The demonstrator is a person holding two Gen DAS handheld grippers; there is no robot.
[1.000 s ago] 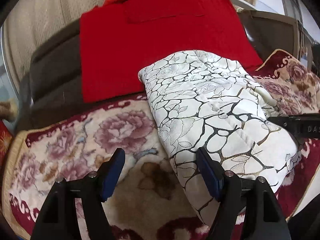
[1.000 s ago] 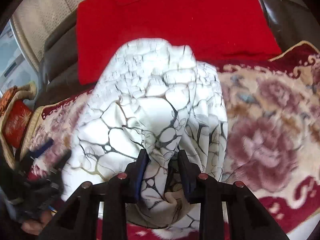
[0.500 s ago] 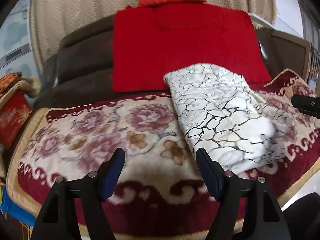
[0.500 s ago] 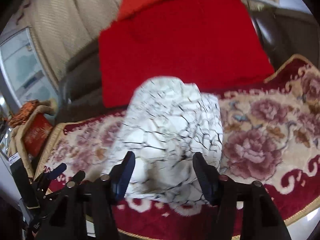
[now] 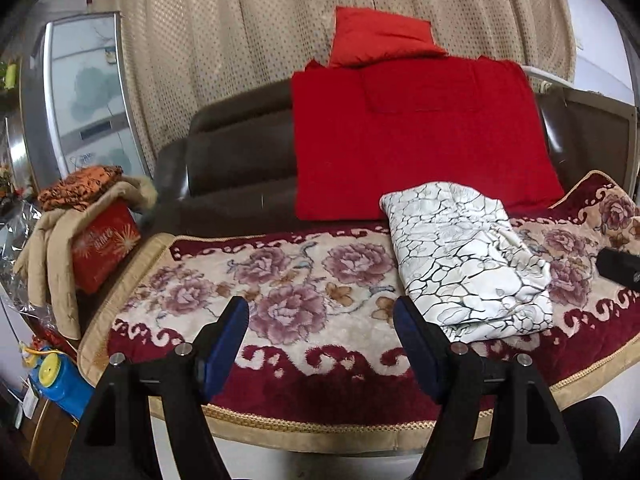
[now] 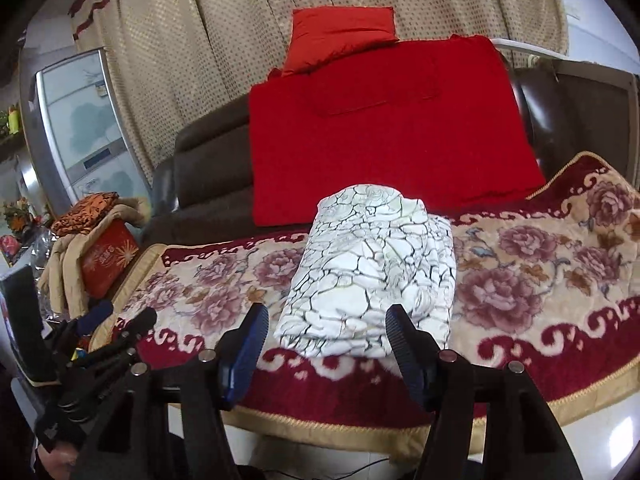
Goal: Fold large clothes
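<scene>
Left gripper: we hold it up off the blanket, tipped downward, jaws spread wide with nothing between them; only flower pattern shows through the gap.
Right gripper: we have it raised too, angled down at the bundle, jaws parted and clear of the cloth, nothing pinched.
Both together: in the right wrist view our left gripper sits low at the left of the bundle, a hand just showing beneath it; in the left wrist view a dark tip of our right gripper pokes in past the bundle's right side.
Bundle: white cloth with a dark crackle print, folded into a thick, layered oblong, lying loose on the blanket with its far end at the foot of the red cloth.
Bundle edges: the near end shows stacked folds, a little uneven, set back from the blanket's gold-trimmed front edge.
Room left of the bundle: a broad open stretch of blanket, running out to a red box under a tan coat.
Room right of the bundle: more bare blanket, up to its gold border.
Behind the bundle: brown sofa back, then the curtain.
</scene>
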